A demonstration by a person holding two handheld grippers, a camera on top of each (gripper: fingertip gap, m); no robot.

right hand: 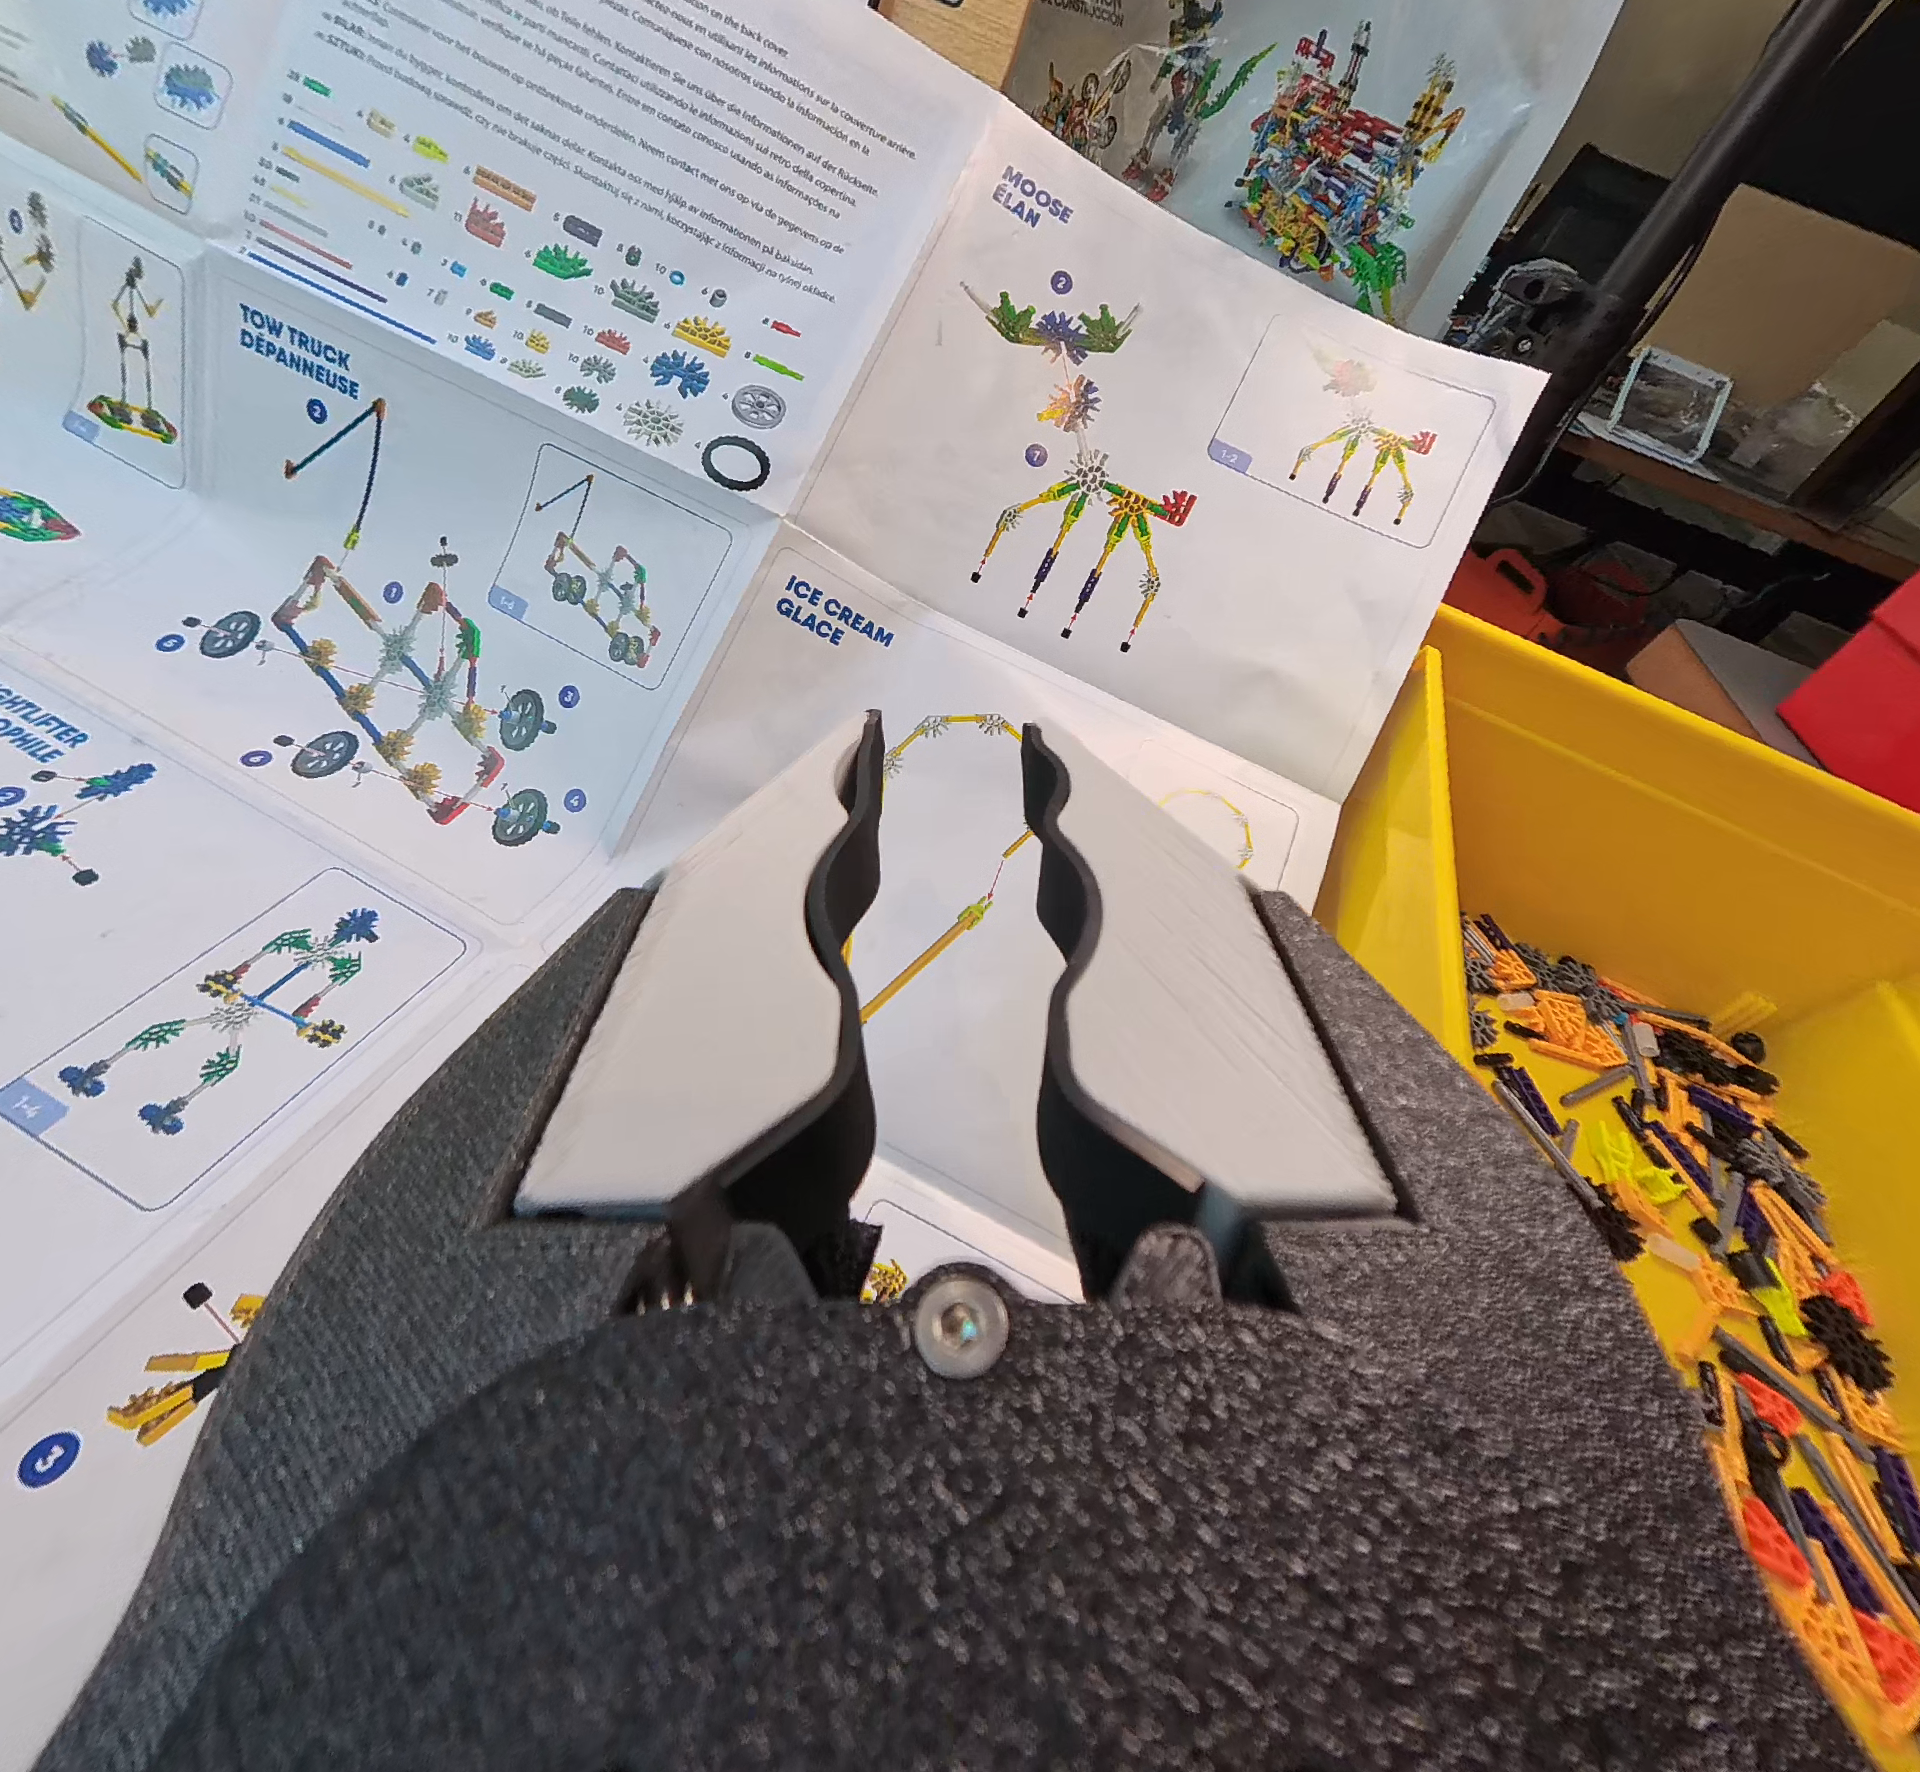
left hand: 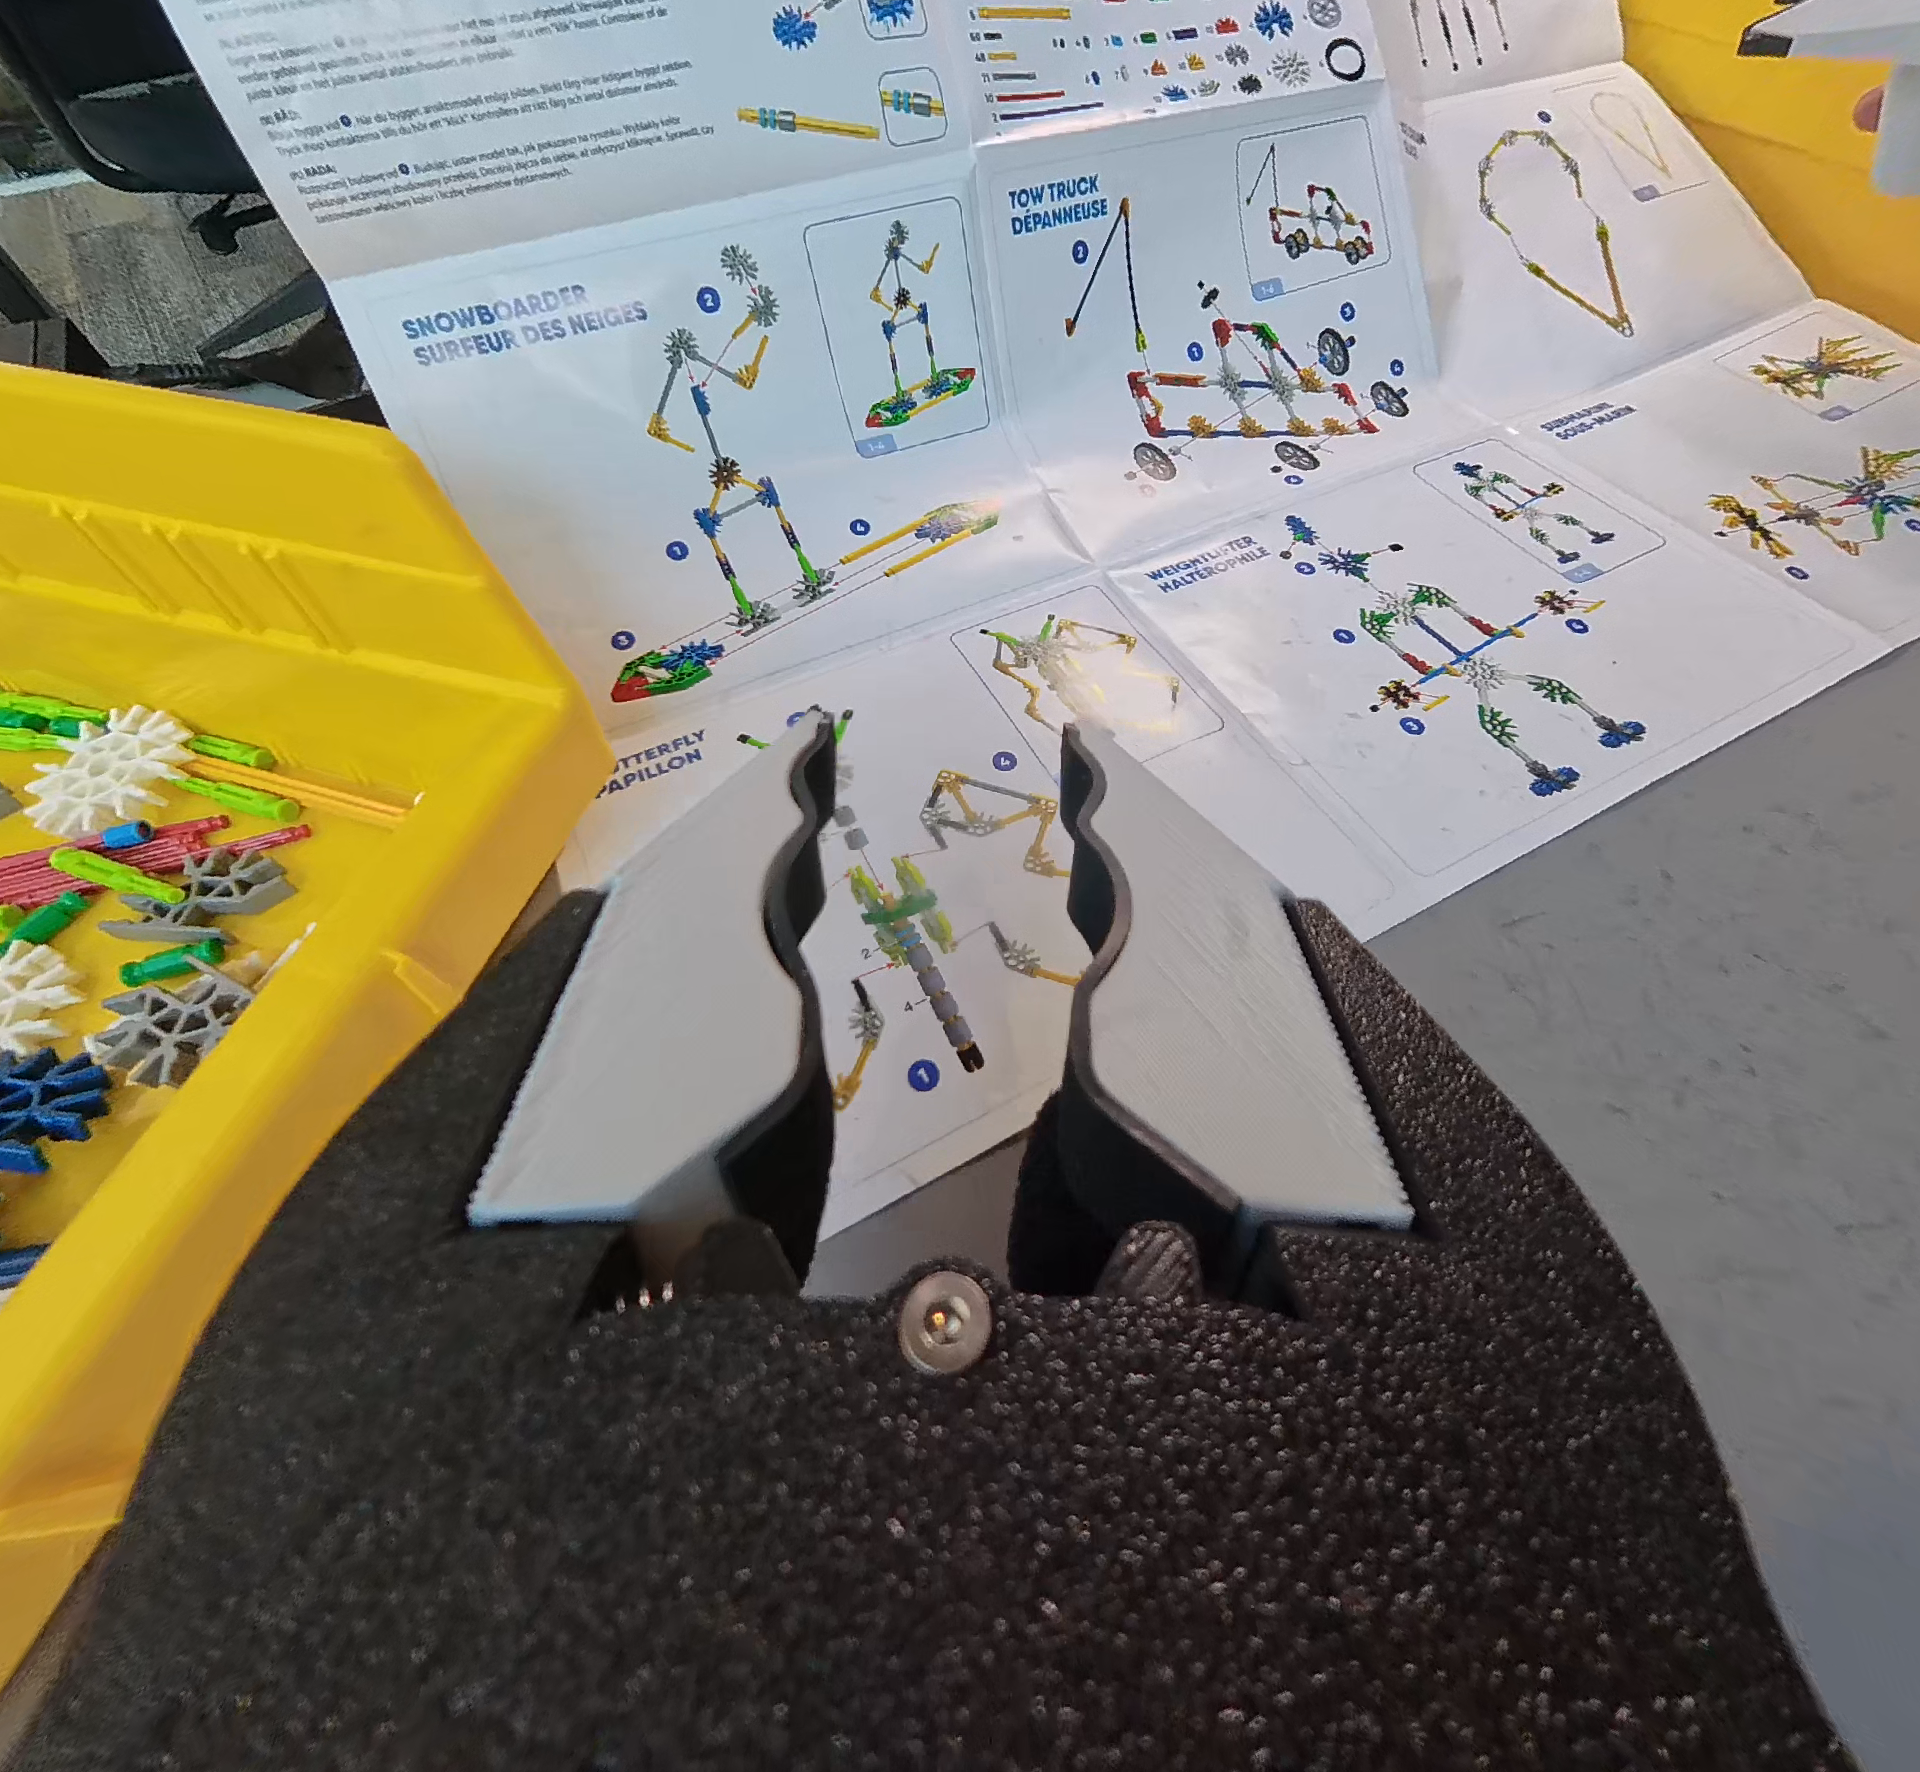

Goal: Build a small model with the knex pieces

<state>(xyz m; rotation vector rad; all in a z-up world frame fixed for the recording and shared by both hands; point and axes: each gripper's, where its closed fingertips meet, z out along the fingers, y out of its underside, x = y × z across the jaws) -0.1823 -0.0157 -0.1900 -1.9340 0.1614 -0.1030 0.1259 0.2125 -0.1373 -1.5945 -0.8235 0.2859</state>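
Instruction sheet (left hand: 1195, 517) lies beneath both empty tools.

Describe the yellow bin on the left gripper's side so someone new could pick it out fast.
Start from the big white instruction sheet spread over the grey table. The yellow bin sits against the sheet's left edge, left of the left gripper, whose fingers are open and empty. Unlike the other yellow bin, full of orange and black pieces, this one holds white, grey and blue snowflake connectors with green and red rods.
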